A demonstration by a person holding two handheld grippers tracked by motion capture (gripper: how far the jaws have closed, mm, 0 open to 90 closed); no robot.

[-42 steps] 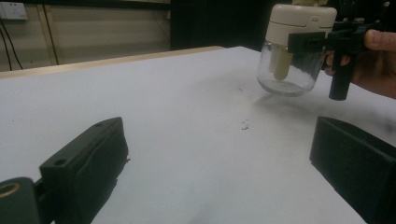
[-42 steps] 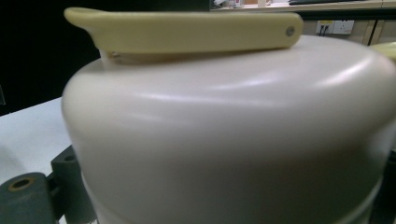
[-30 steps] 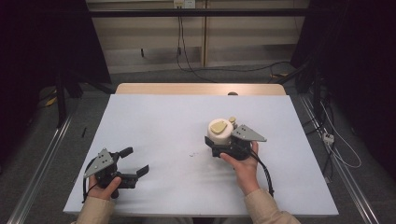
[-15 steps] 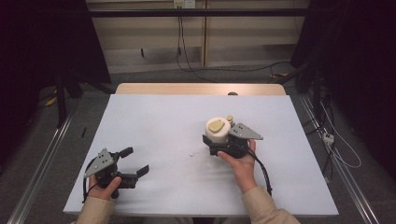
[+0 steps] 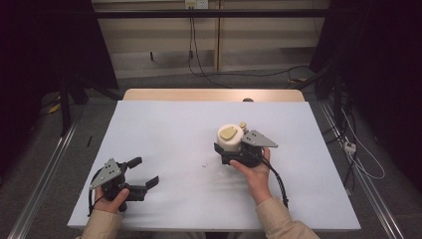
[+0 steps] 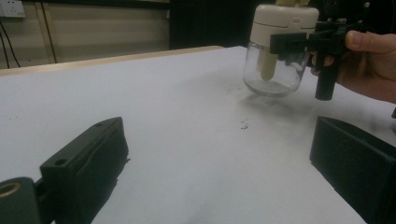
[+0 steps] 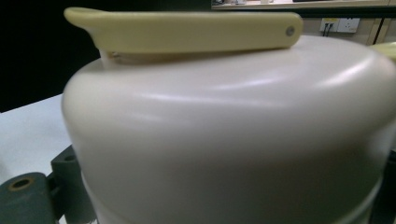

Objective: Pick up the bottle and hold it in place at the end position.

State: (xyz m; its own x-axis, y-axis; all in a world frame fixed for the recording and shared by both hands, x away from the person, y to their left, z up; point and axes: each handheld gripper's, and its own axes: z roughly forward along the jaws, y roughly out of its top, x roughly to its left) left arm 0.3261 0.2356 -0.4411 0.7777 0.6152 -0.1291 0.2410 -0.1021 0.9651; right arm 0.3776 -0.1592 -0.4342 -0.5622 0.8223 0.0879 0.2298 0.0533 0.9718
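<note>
Left gripper (image 5: 142, 174), near desk (image 5: 164, 124) edge, left of jar: jaws spread, empty. Farther in, right gripper (image 5: 234, 149) clamped on clear glass jar with cream plastic lid (image 5: 230, 137), mid-desk. Keep jar upright, grip firm. Hard to tell if jar base touches desk; lid's yellow flap (image 7: 187, 30) blurred close-up.

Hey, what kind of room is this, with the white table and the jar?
Probably a lab or recording workspace, not a kitchen. A bare white table stands between dark curtains, loose cables trail over the floor behind it, and a person's right tongs grip a lidded glass jar.
</note>
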